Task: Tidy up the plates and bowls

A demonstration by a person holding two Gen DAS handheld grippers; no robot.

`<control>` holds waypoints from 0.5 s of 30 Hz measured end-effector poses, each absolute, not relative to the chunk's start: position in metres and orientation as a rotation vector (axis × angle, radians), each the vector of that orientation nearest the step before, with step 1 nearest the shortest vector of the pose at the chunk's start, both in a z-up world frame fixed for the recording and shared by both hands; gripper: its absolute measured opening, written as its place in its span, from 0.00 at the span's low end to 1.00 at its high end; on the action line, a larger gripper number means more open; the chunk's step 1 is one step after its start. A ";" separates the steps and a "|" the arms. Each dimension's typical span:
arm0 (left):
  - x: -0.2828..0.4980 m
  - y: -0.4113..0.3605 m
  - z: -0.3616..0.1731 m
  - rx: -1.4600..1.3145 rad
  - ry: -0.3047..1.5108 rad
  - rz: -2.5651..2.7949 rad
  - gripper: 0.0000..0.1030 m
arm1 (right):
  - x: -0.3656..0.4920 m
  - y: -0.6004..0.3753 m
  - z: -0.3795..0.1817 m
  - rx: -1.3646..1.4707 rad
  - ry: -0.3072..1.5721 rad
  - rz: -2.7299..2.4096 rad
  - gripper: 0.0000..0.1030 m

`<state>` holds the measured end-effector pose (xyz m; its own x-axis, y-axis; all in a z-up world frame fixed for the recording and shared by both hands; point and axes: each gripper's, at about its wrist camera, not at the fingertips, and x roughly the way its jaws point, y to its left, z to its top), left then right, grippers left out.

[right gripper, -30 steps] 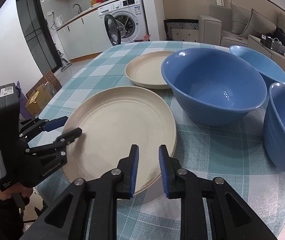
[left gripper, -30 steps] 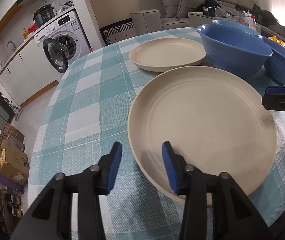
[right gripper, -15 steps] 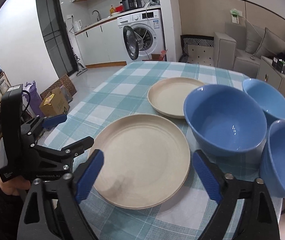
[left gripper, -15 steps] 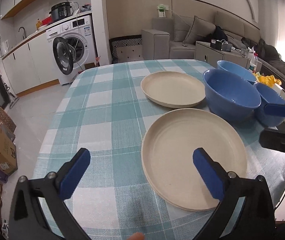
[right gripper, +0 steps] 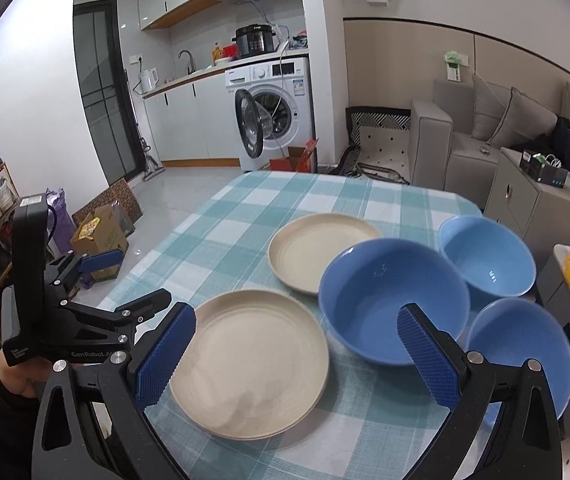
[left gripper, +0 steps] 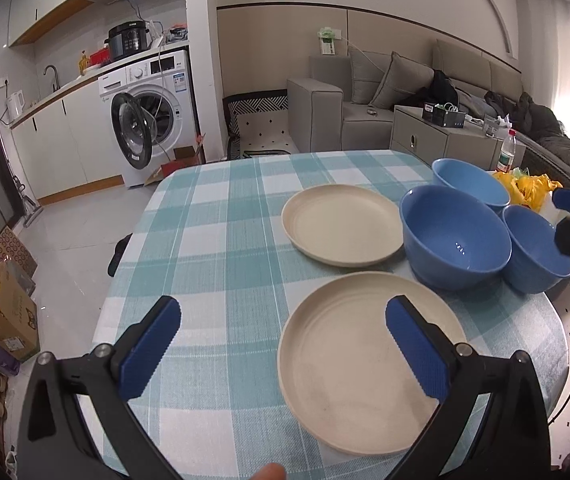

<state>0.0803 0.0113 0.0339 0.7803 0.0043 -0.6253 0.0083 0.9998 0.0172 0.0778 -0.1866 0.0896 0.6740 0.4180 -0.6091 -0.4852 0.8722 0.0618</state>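
While both the left gripper point(left gripper: 281, 352) and right gripper point(right gripper: 297, 352) hang spread wide and empty, having just opened, the near plate point(left gripper: 349, 364) lies on the bench point(left gripper: 213, 240).

We have two fisheye views, each riding on a handheld gripper and looking forward and downward along its fingers. The left wrist view sits above the near edge of the table point(left gripper: 221, 216), toward its left side, facing the far edge, the washing machine point(left gripper: 153, 116) and the sofa point(left gripper: 365, 108). The right wrist view hangs above the near edge further right, angled leftward across the table point(right gripper: 245, 216) toward the kitchen. Both stand close above the near plate point(left gripper: 361, 364) point(right gripper: 249, 364). We share the far plate point(left gripper: 343, 224) point(right gripper: 313, 252), the three blue bowls point(left gripper: 455, 236) point(right gripper: 393, 312) and the washing machine point(right gripper: 273, 112). Each view catches the other gripper at its edge.
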 end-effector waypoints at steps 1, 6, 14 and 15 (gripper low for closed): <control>0.082 0.010 0.037 0.019 0.672 -0.007 1.00 | 0.079 -0.190 0.097 -0.111 0.648 0.504 1.00; 0.092 0.004 0.052 0.029 0.648 -0.040 1.00 | 0.088 -0.206 0.125 -0.077 0.647 0.516 1.00; 0.105 -0.001 0.075 0.047 0.624 -0.059 1.00 | 0.100 -0.214 0.157 -0.088 0.652 0.496 1.00; 0.106 -0.001 0.078 0.046 0.620 -0.060 1.00 | 0.103 -0.214 0.162 -0.095 0.652 0.493 1.00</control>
